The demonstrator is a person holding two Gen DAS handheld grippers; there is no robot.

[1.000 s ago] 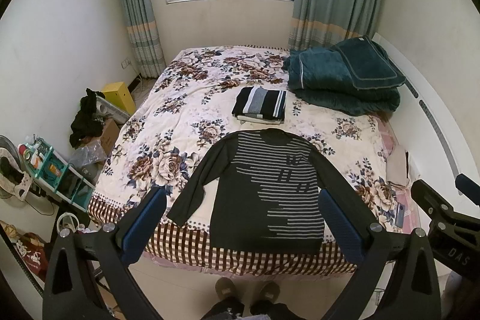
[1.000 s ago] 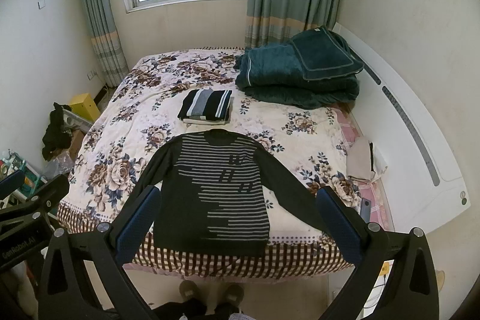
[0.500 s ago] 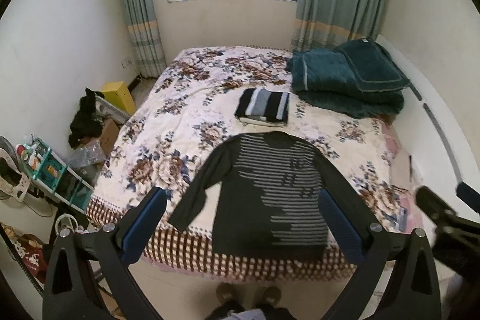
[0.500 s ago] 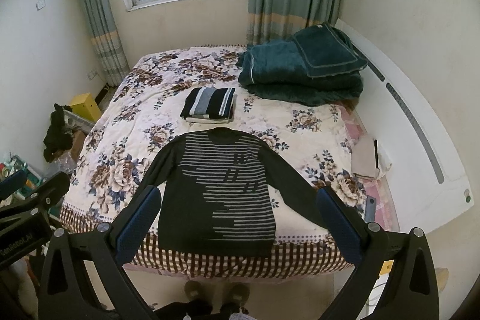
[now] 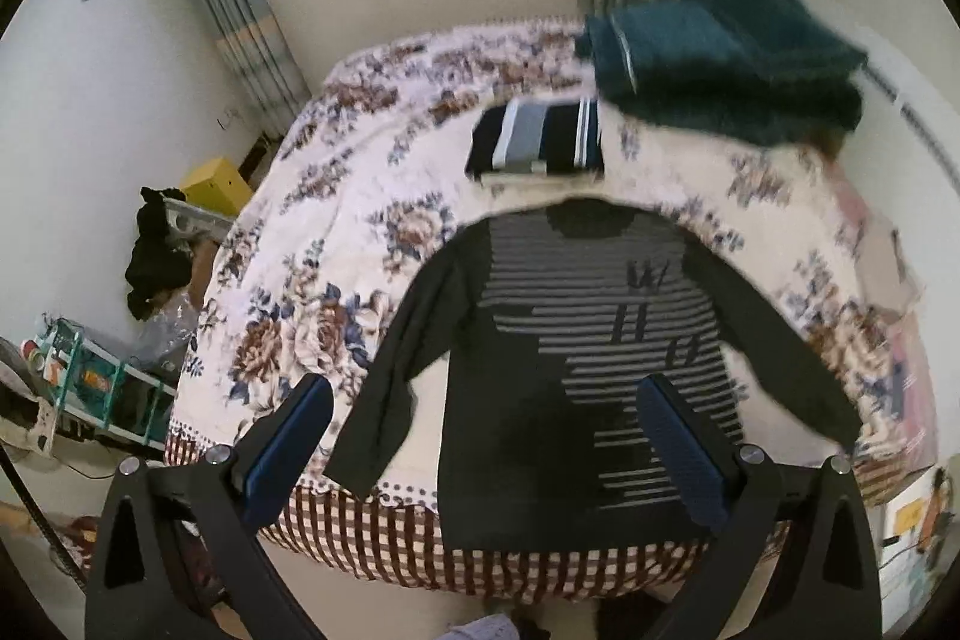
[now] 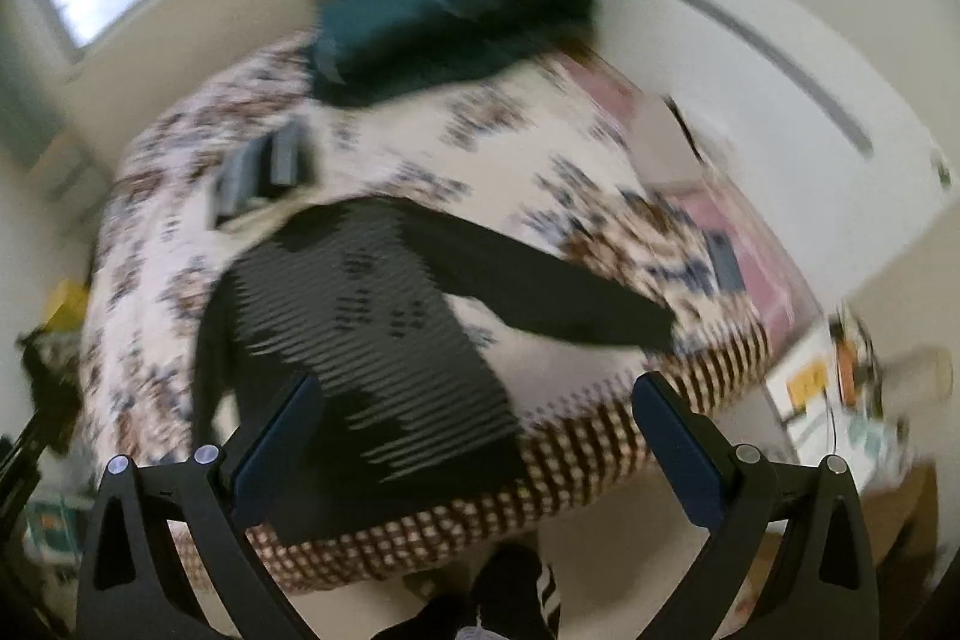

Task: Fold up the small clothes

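A dark long-sleeved sweater with grey stripes (image 5: pixel 576 358) lies flat, face up, sleeves spread, at the near end of the floral bed (image 5: pixel 336 232). It also shows, blurred, in the right wrist view (image 6: pixel 384 340). My left gripper (image 5: pixel 486 394) is open and empty, above the sweater's lower hem and left sleeve. My right gripper (image 6: pixel 474 394) is open and empty, above the hem on the sweater's right side, tilted. A folded striped garment (image 5: pixel 537 142) lies beyond the collar.
A folded teal blanket (image 5: pixel 720 58) lies at the far right of the bed. A white headboard (image 6: pixel 810 112) runs along the right. On the floor at left are a yellow box (image 5: pixel 216 181), dark clothes (image 5: pixel 153 256) and a teal rack (image 5: pixel 90 388). A phone (image 6: pixel 726 262) lies on the bed's right edge.
Both grippers have moved down and closer to the sweater's hem. The right gripper has swung and tilted toward the right sleeve, blurring its view. Both stay open.
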